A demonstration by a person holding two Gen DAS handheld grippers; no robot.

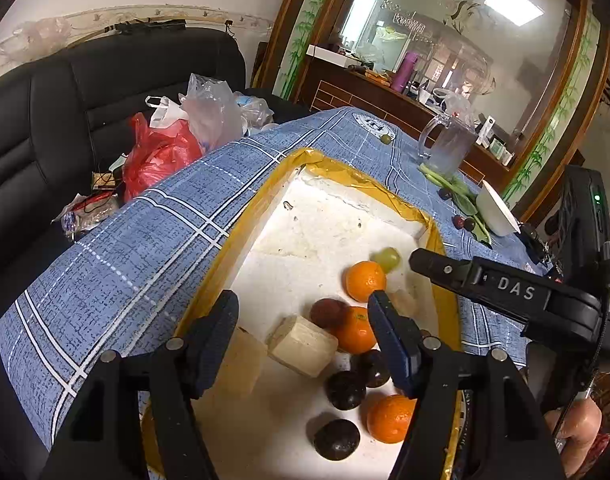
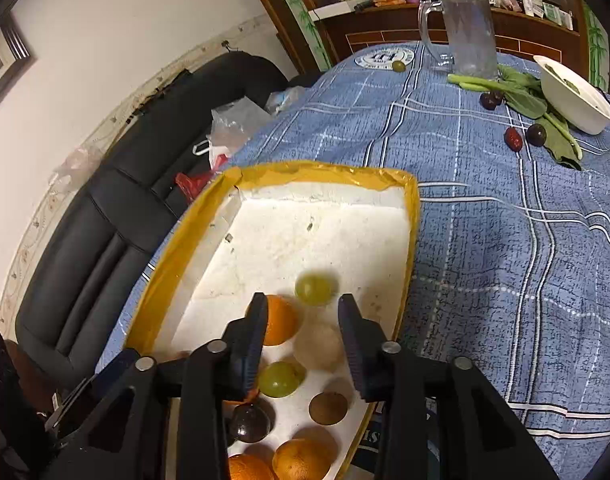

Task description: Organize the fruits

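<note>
Left claw [image 1: 303, 322] — matte black plastic frame, angular struts with triangular cut-outs; dark blue pads on the inner faces of both fingers [image 1: 393, 340]; round silver screws at the pivots; right claw [image 2: 303, 334] of the same build — black struts, silver screw heads, ribbed dark blue pads on its fingers [image 2: 355, 340]; seen from the left wrist camera, its side shows white letters "DAS" on the black arm, a black housing behind with a small green light, and a thin cable running down beside a hand [image 1: 577, 428].
</note>
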